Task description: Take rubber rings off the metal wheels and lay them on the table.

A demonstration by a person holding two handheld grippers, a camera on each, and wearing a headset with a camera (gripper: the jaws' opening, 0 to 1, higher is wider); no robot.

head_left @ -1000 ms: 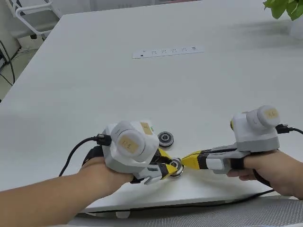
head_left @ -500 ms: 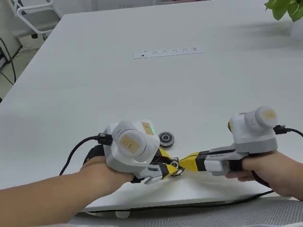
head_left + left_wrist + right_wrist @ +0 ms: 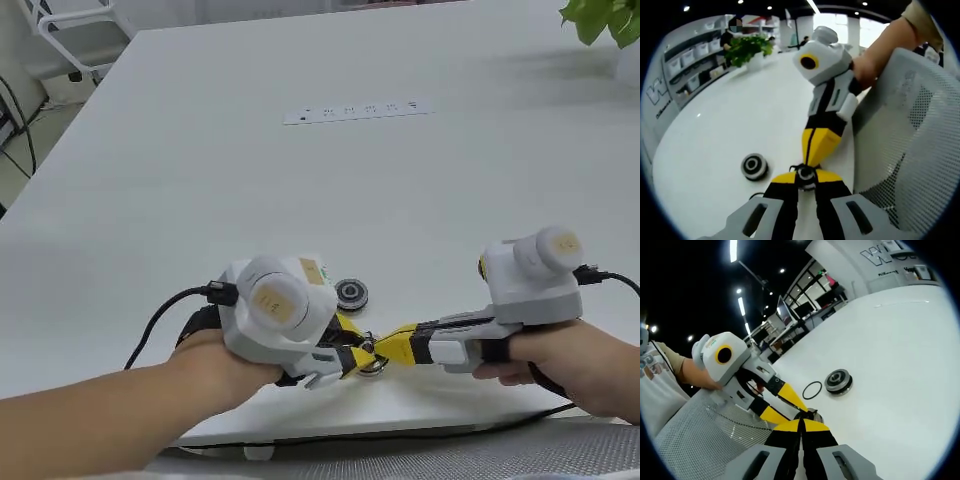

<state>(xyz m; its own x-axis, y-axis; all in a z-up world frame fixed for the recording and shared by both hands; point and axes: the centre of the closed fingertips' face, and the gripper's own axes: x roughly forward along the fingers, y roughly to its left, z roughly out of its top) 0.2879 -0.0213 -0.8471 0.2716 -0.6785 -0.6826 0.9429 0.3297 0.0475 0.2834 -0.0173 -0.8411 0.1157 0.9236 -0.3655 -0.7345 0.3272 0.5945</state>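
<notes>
White matte tabletop, broad and smooth, throwing back the ceiling lights in the gripper views; its near edge runs just below my hands.

1. Small silver metal wheel: round, shiny, dark bore at the centre. It sits near the front edge of the tabletop, between my two claws. In the head view its flat face turns roughly upward, so its axle line stands near upright. It is a disc, with no long axis. Yellow tips hide most of its rim. I cannot tell whether a ring sits on it, or whether it rests on the surface or hangs just above.

2. Left claw: black jaws with yellow tips on a white plastic body, clamped on the small silver metal wheel from both sides.

3. Right claw: same make, jaws pressed together with a hairline seam between them. Its tips meet the wheel's rim from the opposite side. I cannot tell whether anything is pinched there. The two claws point at each other, nearly in one line.

4. Second metal wheel: thicker, with a dark band round the rim. It lies flat, bore up, just beyond the left claw.

5. Thin black rubber ring: loose and flat on the tabletop, just beside the second metal wheel and apart from it.

6. White power strip: far off, its long axis across the table.

7. Green leafy plant: cut off at the corner.

8. Grey mesh chair back: perforated, beside the table edge.
</notes>
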